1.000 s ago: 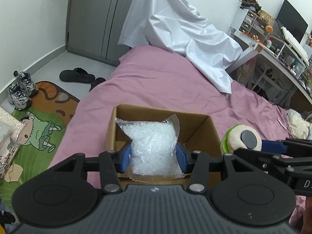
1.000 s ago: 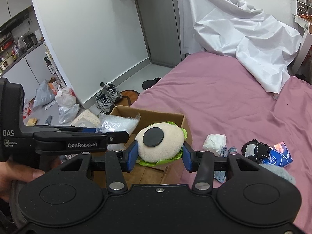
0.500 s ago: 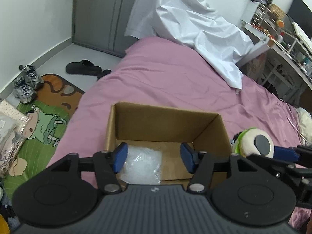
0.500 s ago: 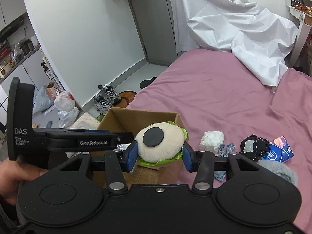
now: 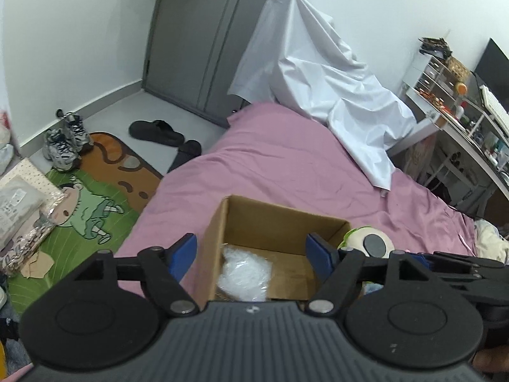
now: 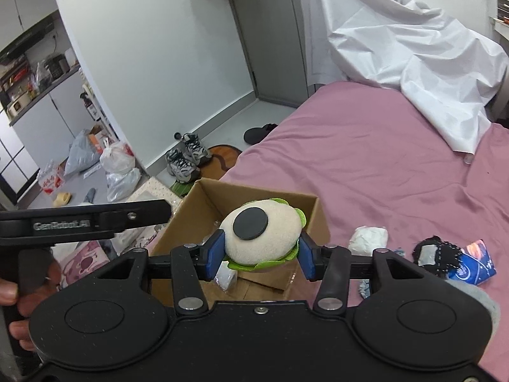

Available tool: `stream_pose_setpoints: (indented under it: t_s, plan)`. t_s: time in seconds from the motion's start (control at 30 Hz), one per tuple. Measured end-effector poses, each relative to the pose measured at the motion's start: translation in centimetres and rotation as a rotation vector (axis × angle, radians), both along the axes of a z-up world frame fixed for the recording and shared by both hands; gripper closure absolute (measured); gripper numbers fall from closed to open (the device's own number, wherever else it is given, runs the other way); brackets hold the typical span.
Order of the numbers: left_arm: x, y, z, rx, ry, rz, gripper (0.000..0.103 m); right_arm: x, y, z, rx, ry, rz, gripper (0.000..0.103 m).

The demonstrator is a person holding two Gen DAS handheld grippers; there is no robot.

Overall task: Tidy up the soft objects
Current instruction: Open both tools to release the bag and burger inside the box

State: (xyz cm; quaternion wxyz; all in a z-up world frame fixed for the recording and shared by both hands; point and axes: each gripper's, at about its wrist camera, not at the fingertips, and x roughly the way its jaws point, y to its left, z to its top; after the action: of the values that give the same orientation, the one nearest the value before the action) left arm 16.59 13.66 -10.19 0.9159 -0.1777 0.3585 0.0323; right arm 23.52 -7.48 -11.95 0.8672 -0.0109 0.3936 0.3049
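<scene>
An open cardboard box [image 5: 280, 219] stands on the pink bed. A clear bag of white filling [image 5: 243, 273] lies on the box floor. My left gripper [image 5: 251, 254] is open and empty, above the box's near edge. My right gripper [image 6: 259, 256] is shut on a cream and green plush toy with a black disc [image 6: 261, 232], held over the box [image 6: 203, 203]. The plush also shows at the box's right side in the left wrist view [image 5: 366, 243].
On the bed right of the box lie a white wad [image 6: 369, 238], a black knitted item [image 6: 435, 251] and a blue packet [image 6: 474, 261]. A white sheet [image 5: 321, 79] drapes the bed's far end. Shoes [image 5: 65, 140], slippers and a green mat [image 5: 73, 210] are on the floor left.
My left gripper opened and let the bag of white filling drop into the box, then rose and drew back. The right gripper moved the plush over the box.
</scene>
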Motion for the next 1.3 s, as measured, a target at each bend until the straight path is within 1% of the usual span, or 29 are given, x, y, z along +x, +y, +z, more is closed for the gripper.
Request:
stream_pose_setpoints:
  t_s: [0.17, 0.4, 0.5, 0.57, 0.6, 0.67, 0.73, 0.8, 0.9, 0.97, 1.0, 1.17, 1.3]
  plan:
    - [-1.3, 1.5, -1.0, -0.027, 0.014, 0.062, 0.029, 0.5, 1.0, -0.5, -0.015, 0.001, 0.012, 0.054]
    - [-3.3, 3.1, -1.7, -0.062, 0.004, 0.131, 0.029, 1.6, 2.5, -1.2, -0.034, 0.001, 0.012, 0.053]
    - [-3.8, 3.5, -1.8, -0.064, 0.009, 0.151, 0.029, 1.8, 3.1, -1.9, -0.064, -0.003, 0.014, 0.046]
    - [-4.1, 3.7, -1.7, -0.058, 0.009, 0.163, 0.029, 1.8, 3.2, -1.9, -0.073, -0.007, 0.010, 0.033]
    - [-4.2, 3.8, -1.7, -0.062, 0.004, 0.172, 0.028, 1.7, 3.1, -1.8, -0.066, -0.012, 0.004, 0.030]
    - [-4.6, 3.9, -1.7, -0.068, -0.005, 0.198, 0.020, 1.4, 2.7, -1.4, -0.047, -0.026, 0.001, 0.014]
    - [-4.9, 3.9, -1.7, -0.071, -0.017, 0.223, 0.018, 0.9, 2.3, -1.0, -0.042, -0.046, -0.007, 0.010]
    - [-5.0, 3.9, -1.9, -0.082, -0.016, 0.237, 0.017, 0.6, 1.5, -0.6, -0.038, -0.045, -0.020, 0.009]
    - [-5.2, 3.7, -2.0, -0.103, -0.020, 0.250, 0.015, 0.4, 0.1, -0.1, -0.010, -0.029, -0.055, 0.004]
    - [-5.5, 3.6, -1.9, -0.116, -0.028, 0.263, 0.012, 0.0, -0.9, 0.2, 0.009, -0.018, -0.073, 0.000]
    - [-5.7, 3.5, -1.8, -0.119, -0.034, 0.267, 0.011, -0.2, -1.4, 0.3, 0.014, -0.012, -0.078, 0.000]
    - [-6.2, 2.4, -0.8, -0.092, -0.059, 0.268, 0.011, -0.9, -3.5, 0.9, 0.042, 0.018, -0.089, 0.000]
    - [-7.0, 1.6, 0.0, -0.077, -0.067, 0.277, 0.011, -1.8, -5.4, 1.7, 0.074, 0.022, -0.100, 0.000]
